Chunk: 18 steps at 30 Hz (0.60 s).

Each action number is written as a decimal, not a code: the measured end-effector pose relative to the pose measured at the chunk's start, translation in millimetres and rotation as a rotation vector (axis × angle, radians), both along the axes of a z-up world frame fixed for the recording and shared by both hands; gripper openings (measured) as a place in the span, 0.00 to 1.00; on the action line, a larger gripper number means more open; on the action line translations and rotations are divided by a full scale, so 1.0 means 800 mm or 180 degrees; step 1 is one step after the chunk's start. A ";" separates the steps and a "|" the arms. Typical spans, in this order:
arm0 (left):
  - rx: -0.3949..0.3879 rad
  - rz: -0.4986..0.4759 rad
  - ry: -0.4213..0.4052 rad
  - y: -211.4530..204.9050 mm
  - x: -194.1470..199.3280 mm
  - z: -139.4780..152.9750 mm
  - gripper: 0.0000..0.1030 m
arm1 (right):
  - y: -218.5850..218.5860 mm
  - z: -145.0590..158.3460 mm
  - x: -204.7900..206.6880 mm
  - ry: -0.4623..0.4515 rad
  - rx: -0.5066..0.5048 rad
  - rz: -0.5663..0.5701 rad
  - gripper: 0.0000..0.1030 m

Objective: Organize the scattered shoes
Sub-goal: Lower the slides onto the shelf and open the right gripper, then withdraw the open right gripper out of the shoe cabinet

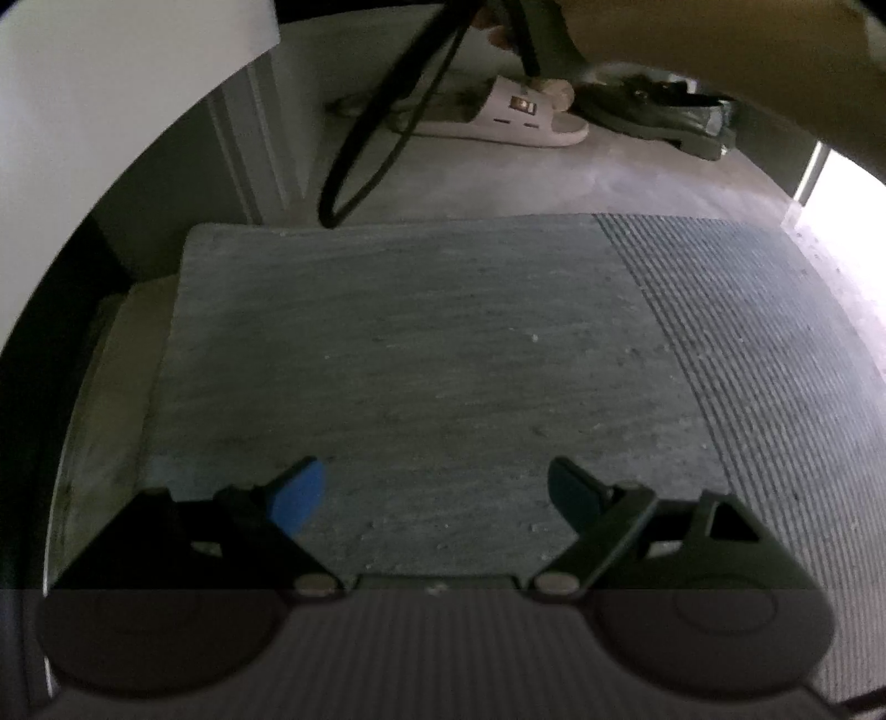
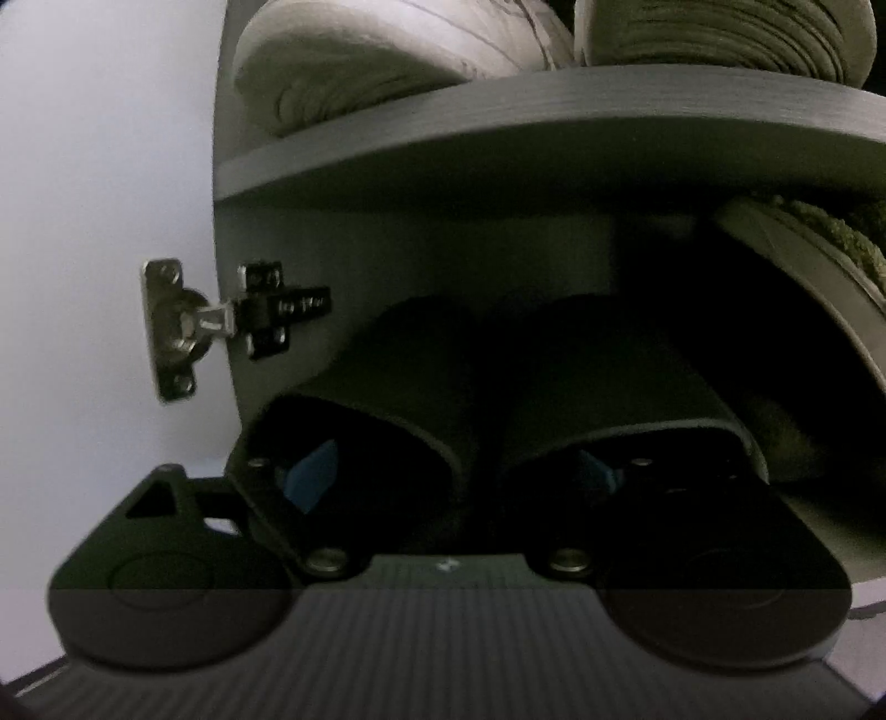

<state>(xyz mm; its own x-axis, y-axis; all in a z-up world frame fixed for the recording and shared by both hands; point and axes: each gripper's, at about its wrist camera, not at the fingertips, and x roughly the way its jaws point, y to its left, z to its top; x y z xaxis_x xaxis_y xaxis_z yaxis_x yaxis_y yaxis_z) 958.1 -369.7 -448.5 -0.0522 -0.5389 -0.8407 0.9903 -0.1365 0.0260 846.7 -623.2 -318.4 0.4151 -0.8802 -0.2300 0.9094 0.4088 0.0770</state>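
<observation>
In the right wrist view, a pair of dark slippers lies side by side on the lower shelf of a shoe cabinet, left slipper (image 2: 398, 376) and right slipper (image 2: 620, 382). My right gripper (image 2: 454, 471) is open. One blue pad sits inside each slipper's strap opening and grips nothing. In the left wrist view, my left gripper (image 1: 434, 476) hangs open and empty over a grey doormat (image 1: 415, 343). A white slide sandal (image 1: 509, 113) and a dark shoe (image 1: 653, 113) lie on the floor beyond the mat.
A grey shelf board (image 2: 554, 111) above carries pale sneakers (image 2: 387, 50). A shoe with a fuzzy green lining (image 2: 803, 260) leans at the right. The open white cabinet door (image 2: 83, 221) hangs on a metal hinge (image 2: 183, 327). A black cable loop (image 1: 376, 138) dangles near the sandal.
</observation>
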 end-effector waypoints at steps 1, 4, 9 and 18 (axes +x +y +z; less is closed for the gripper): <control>0.0004 0.0004 0.0007 -0.001 0.000 -0.001 0.87 | 0.001 0.001 -0.001 -0.0013 0.0000 0.0007 0.87; -0.0002 -0.0017 -0.0017 -0.005 0.000 -0.005 0.87 | 0.019 0.003 -0.017 -0.0065 0.0017 -0.0013 0.87; -0.0026 -0.0032 -0.0066 -0.009 0.003 -0.010 0.87 | 0.056 0.004 -0.054 -0.0161 0.0054 -0.0073 0.87; -0.0086 -0.0002 0.0024 -0.021 0.001 -0.001 0.87 | 0.127 0.041 -0.128 -0.0368 0.0118 -0.0193 0.87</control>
